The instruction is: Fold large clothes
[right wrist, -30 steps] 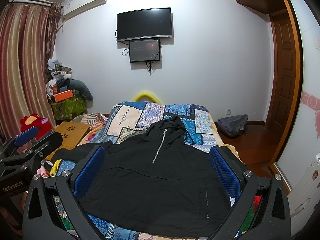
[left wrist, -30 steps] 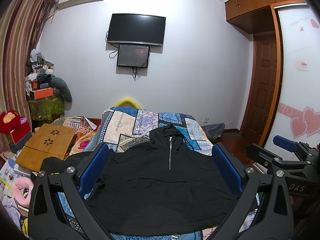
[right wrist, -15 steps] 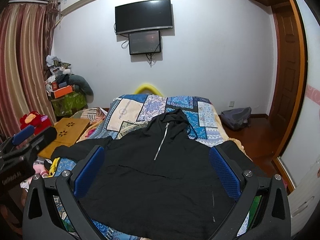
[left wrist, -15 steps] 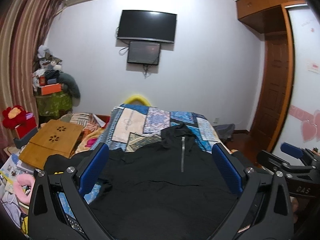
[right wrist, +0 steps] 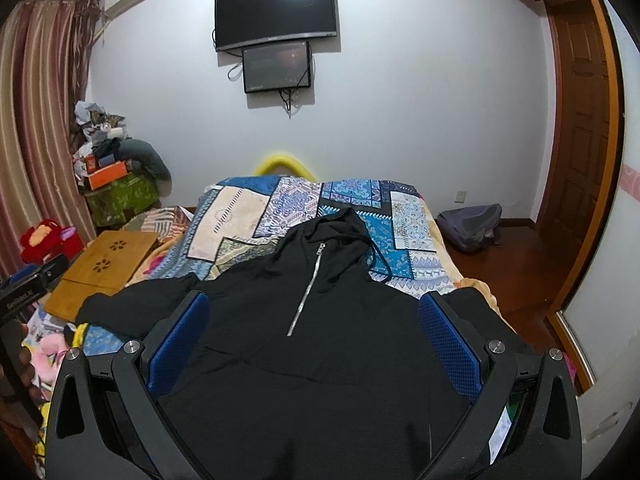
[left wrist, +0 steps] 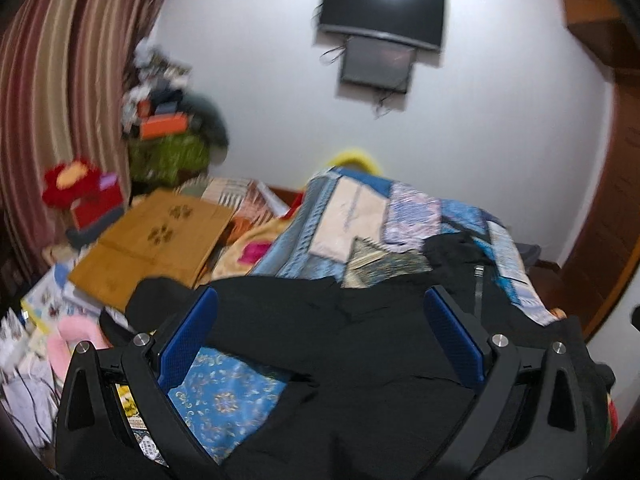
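Patchwork blue quilted bed [right wrist: 404, 216] — carries the black zip-front hooded pullover [right wrist: 320, 340], spread flat, unfolded. My left gripper [left wrist: 320, 340] has swung left toward the sleeve [left wrist: 168, 304], fingers apart, empty; right gripper [right wrist: 314, 344] — apart, over the torso. First fold pending.

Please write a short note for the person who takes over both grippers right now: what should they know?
Left gripper: open, holds nothing, above the hoodie's left part.
Right gripper: open, holds nothing, over the hoodie's chest.
The hoodie lies spread flat, front up, on the bed, hood toward the wall, its left sleeve out to the side.
Done: laid out. Left: every fold; no fold shows so far.
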The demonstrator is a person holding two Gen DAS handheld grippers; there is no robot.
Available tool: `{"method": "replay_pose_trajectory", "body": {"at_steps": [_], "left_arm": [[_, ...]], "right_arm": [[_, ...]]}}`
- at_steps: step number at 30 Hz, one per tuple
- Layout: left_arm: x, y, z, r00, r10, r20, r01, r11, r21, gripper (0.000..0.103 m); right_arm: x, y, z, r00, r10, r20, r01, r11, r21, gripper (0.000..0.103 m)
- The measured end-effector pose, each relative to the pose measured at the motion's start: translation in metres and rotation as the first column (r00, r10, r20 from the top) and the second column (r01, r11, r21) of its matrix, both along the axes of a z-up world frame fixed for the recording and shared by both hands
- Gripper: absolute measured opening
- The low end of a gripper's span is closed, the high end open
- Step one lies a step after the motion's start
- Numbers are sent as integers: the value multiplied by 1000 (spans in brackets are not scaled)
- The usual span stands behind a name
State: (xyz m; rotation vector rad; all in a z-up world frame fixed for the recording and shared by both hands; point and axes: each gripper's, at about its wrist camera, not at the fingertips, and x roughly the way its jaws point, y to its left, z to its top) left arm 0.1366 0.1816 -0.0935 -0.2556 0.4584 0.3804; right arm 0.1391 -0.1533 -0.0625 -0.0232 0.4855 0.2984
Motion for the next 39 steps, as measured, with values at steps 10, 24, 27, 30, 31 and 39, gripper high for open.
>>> {"method": "replay_pose_trajectory", "body": {"at_steps": [10, 24, 27, 30, 31, 39], "left_arm": [[47, 132, -101, 977, 58, -208, -117, 952, -283, 103], [55, 200, -173, 977, 70, -203, -180, 783, -595, 75], [62, 207, -172, 970, 90, -225, -203, 805, -558, 59], [70, 214, -176, 955, 111, -277, -246, 818, -520, 31], [71, 215, -176, 949, 114, -295, -256, 823, -507, 23], [88, 187, -121, 943, 147, -299, -227, 940, -254, 10]], "right_arm": [[52, 9, -37, 990, -16, -140, 8, 998, -55, 103], [70, 23, -65, 959, 15, -282, -39, 996, -80, 103], [72, 25, -64, 958, 17, -286, -41, 996, -79, 103], [74, 22, -63, 958, 15, -285, -38, 996, -75, 103], [77, 22, -62, 959, 14, -283, -36, 997, -74, 103], [74, 9, -53, 960, -12, -280, -8, 997, -71, 103]]}}
